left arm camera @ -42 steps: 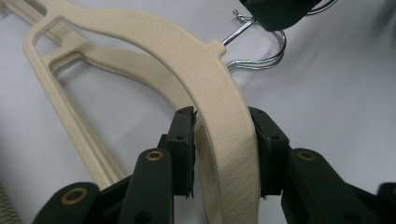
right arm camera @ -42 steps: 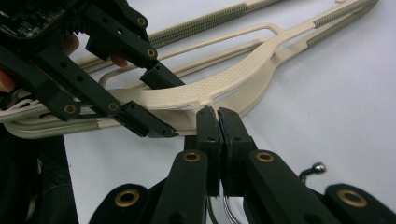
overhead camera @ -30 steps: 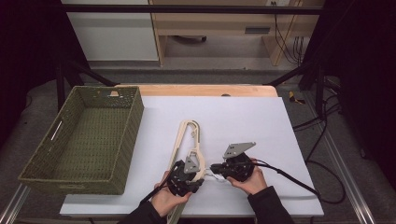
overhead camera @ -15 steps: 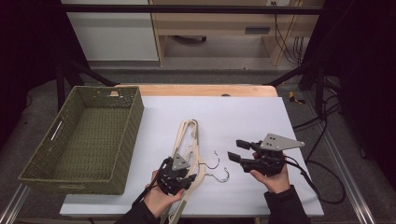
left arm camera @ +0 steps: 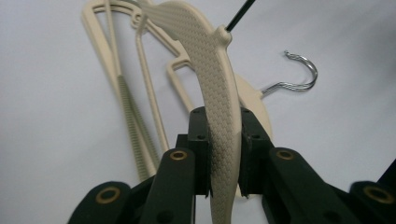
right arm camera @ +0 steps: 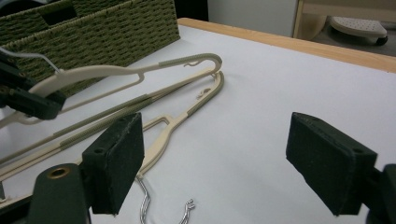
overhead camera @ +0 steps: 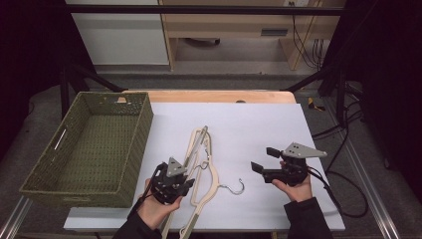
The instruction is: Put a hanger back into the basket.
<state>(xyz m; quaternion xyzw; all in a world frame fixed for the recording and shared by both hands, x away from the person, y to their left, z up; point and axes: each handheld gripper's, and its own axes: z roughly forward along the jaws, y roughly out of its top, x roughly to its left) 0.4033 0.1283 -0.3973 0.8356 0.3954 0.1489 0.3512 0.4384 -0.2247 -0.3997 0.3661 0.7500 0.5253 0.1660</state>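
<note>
At the far left we have the green woven basket [overhead camera: 87, 149] standing on the white table [overhead camera: 259, 124], and as far as we can see there is nothing in it yet. So, as we judge it, the job of gathering the hangers has barely begun: nothing is put away, and everything is left to do.

Just right of the basket we hold our left gripper [left arm camera: 219, 154] with its jaws clamped on the textured shoulder of the upper cream hanger [left arm camera: 212, 84]; they have just been closing further, and the plastic sits squarely between the pads. In the right gripper view this hanger looks raised at the gripped end, its far tip near the hanger beneath it. We read this as the first hanger picked up but not yet carried to the basket.

The second cream hanger [overhead camera: 211, 172] lies flat on the table under and beside the first, its metal hook [overhead camera: 236, 188] pointing toward our right side. It is untouched by either tool.

Farther right, well apart from both hangers, our right gripper [overhead camera: 263, 160] hovers over bare table. Its jaws stand wide apart and have just been opening, with nothing between them, so we judge it free for the second hanger.
</note>
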